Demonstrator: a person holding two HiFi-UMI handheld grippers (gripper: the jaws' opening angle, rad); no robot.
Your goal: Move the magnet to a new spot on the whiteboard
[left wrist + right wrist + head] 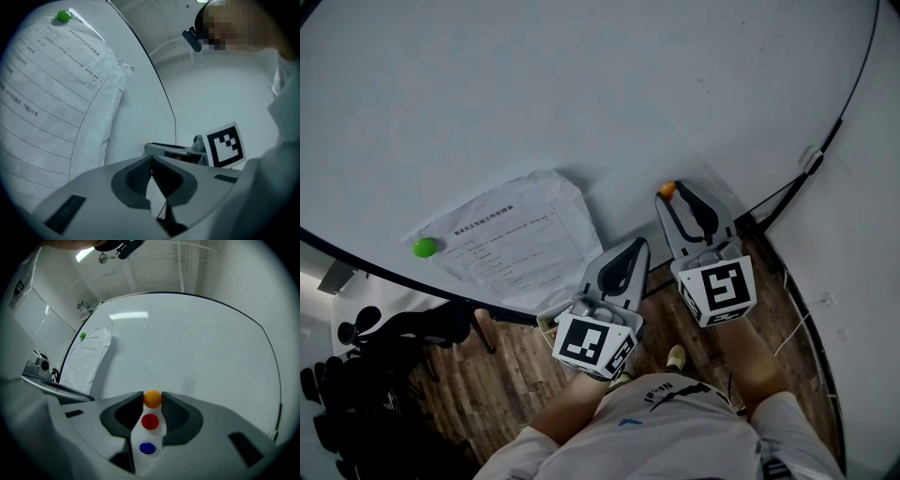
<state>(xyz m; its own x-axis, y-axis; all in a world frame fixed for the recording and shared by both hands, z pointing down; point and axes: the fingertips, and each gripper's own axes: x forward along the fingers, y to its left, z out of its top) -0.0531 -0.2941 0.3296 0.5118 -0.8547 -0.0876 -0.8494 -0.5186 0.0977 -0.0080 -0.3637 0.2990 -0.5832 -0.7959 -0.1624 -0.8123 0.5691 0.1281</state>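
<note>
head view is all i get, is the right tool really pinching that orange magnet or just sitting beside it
Observer: Pinching it. The right gripper view shows the orange magnet squeezed between the tips of the right tool.
Operator: anything under that tool i can't see
Observer: Yes. A red magnet and a blue magnet show on the whiteboard in the gap behind the orange one.
Operator: and the left tool
Observer: The left tool has its tips touching, with nothing between them.
</note>
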